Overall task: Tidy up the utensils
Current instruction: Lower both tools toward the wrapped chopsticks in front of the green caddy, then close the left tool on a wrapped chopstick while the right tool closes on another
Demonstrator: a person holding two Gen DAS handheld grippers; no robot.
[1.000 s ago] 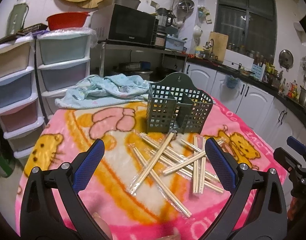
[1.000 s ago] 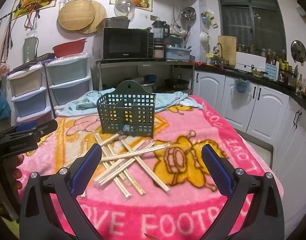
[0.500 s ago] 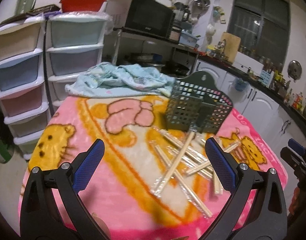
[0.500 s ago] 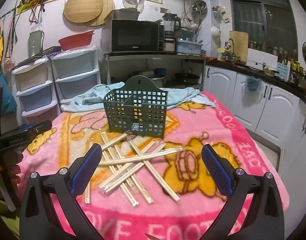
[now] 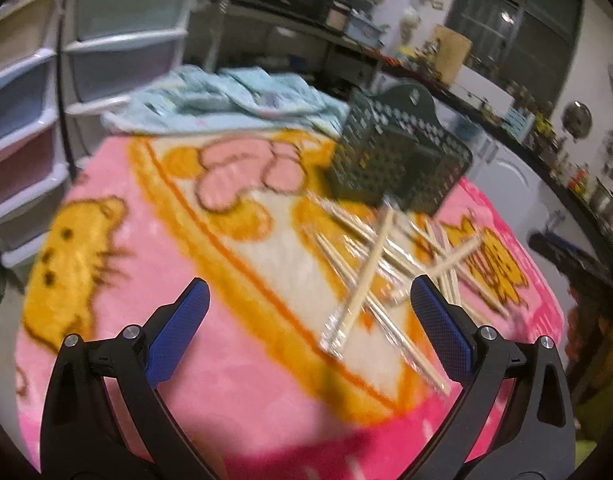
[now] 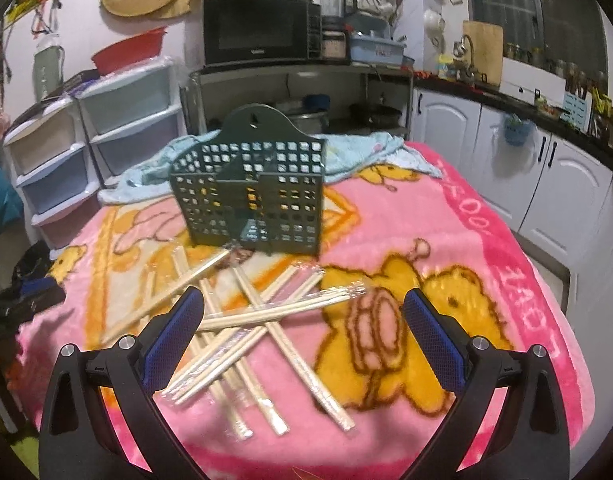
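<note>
Several wrapped pairs of wooden chopsticks (image 6: 262, 316) lie crossed in a loose pile on the pink cartoon blanket (image 6: 486, 272); they also show in the blurred left wrist view (image 5: 370, 264). A dark green perforated utensil basket (image 6: 252, 196) stands upright just behind the pile, also in the left wrist view (image 5: 398, 160). My right gripper (image 6: 302, 332) is open and empty, low over the near side of the pile. My left gripper (image 5: 306, 320) is open and empty, above the blanket to the left of the pile.
A crumpled light blue towel (image 6: 358, 156) lies behind the basket. Plastic drawer units (image 6: 94, 136) stand at the left beyond the table. A microwave shelf (image 6: 262, 36) is at the back and white cabinets (image 6: 546, 184) run along the right.
My left gripper has swung left and dipped, so the pile and basket have shifted to its right. My right gripper has moved in closer and lower over the chopsticks. Both stay open.
</note>
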